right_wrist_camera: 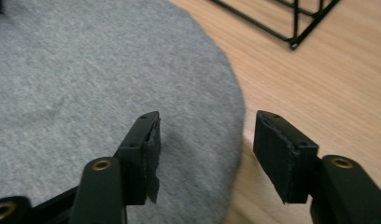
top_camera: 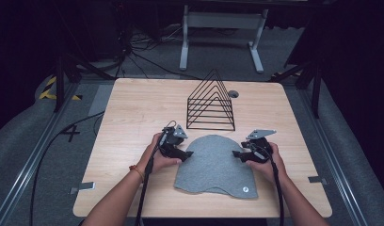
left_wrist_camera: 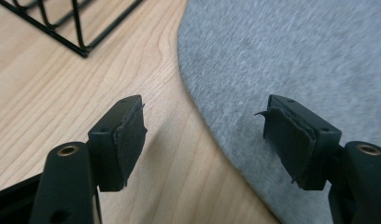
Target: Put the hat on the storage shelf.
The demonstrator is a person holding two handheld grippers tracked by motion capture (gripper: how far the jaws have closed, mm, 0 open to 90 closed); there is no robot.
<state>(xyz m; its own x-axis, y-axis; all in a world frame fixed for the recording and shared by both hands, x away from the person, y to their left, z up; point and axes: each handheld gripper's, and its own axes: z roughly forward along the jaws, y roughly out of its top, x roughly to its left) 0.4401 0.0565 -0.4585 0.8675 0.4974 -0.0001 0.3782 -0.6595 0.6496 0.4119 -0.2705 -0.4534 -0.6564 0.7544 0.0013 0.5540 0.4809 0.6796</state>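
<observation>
Left gripper (top_camera: 188, 153) gapes wide, holding nothing, astride the left edge of the grey hat (top_camera: 213, 165). Right gripper (top_camera: 236, 153) likewise gapes empty at the hat's right edge. The hat lies flat on the table (top_camera: 133, 108), near the wire rack (top_camera: 211, 101).

Both forearms reach in over the table (top_camera: 133, 108)'s near edge. The left gripper (top_camera: 188, 153) and right gripper (top_camera: 235, 153) point inward toward each other, level above the tabletop, jaws spread wide with nothing between their pads.
</observation>
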